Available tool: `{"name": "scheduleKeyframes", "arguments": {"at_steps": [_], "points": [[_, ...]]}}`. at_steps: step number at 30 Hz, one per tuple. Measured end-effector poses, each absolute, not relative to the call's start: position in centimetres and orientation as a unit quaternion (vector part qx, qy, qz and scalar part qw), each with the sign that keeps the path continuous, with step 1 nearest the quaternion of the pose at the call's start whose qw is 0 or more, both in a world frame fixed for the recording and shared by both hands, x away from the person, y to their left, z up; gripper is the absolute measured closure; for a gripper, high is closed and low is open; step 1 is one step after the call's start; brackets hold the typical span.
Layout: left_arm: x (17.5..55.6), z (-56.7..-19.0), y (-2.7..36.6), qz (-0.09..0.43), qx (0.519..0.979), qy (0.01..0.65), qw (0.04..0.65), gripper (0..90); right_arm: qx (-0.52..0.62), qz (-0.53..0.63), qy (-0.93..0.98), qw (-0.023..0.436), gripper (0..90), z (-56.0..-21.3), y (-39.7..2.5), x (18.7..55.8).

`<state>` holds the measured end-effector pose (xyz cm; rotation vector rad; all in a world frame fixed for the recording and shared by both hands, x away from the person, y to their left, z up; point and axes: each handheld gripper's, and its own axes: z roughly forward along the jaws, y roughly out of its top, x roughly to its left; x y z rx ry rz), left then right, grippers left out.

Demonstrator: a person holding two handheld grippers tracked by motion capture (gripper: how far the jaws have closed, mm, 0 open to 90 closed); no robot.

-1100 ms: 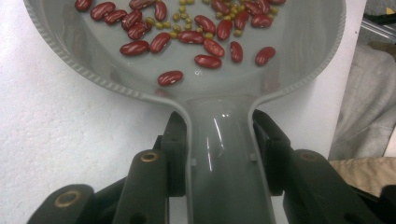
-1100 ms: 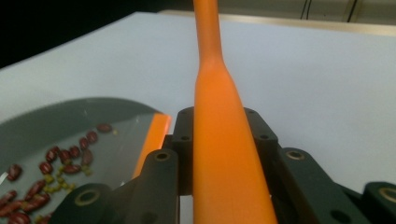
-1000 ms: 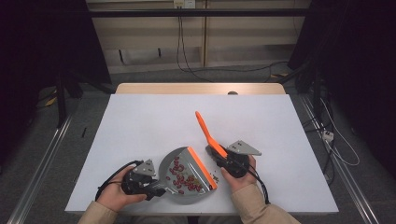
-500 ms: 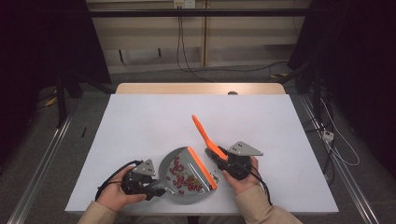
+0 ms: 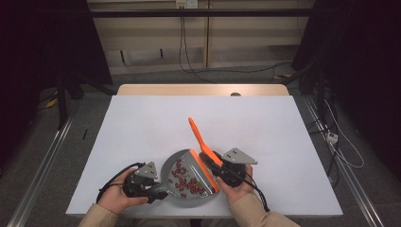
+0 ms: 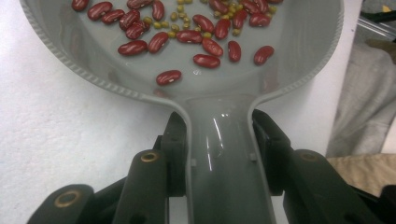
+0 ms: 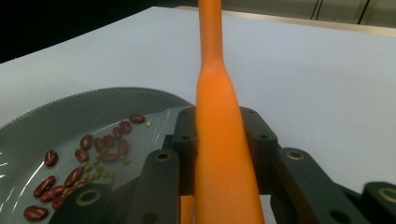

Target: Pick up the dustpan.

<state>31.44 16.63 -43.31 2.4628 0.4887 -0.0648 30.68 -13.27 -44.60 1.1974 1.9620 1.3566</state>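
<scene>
A grey dustpan lies near the table's front edge and holds several red kidney beans mixed with small green ones. My left gripper is shut on the pan's handle, with one jaw on each side of it. An orange brush has its flat head along the pan's right edge, and its handle slants up and away. My right gripper is shut on that orange handle. Below and to the left of the handle lie the pan and the beans.
The white table stretches bare beyond the pan; its front edge is just below the hands. A wooden strip runs along its far edge. Cables lie on the floor to the right.
The tip of the orange brush handle has swung a little to the left. The dustpan and the left gripper have hardly moved.
</scene>
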Motion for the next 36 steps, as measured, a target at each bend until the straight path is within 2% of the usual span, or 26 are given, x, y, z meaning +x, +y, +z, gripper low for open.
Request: {"name": "scheduleKeyframes", "arguments": {"at_steps": [4,9,12,19,26,31,34,36], "points": [[31.3,-43.3,16.8,-0.029,0.932,0.181,0.313,63.1,0.428,0.492,0.716,0.248,71.2,-44.4,-13.7,31.0],[31.4,-43.4,16.8,-0.033,0.932,0.179,0.314,63.2,0.448,0.515,0.686,0.253,71.2,-43.1,-16.0,31.4],[31.4,-43.4,16.8,-0.035,0.932,0.177,0.315,63.1,0.456,0.512,0.675,0.272,71.1,-42.6,-17.2,30.8],[31.3,-43.3,16.4,-0.035,0.936,0.167,0.308,63.1,0.485,0.465,0.678,0.298,71.1,-44.3,-19.1,28.8],[31.3,-43.3,16.2,-0.037,0.935,0.165,0.310,63.1,0.488,0.466,0.670,0.310,70.7,-45.0,-16.8,27.7],[31.2,-43.3,16.1,-0.035,0.935,0.169,0.309,63.1,0.493,0.492,0.656,0.291,70.2,-45.3,-13.8,28.1],[31.2,-43.4,16.2,-0.036,0.935,0.168,0.311,63.1,0.499,0.521,0.644,0.255,70.8,-45.3,-12.1,28.7],[31.2,-43.4,16.2,-0.033,0.934,0.171,0.313,63.2,0.479,0.534,0.647,0.259,71.0,-44.9,-11.1,28.8]]}}
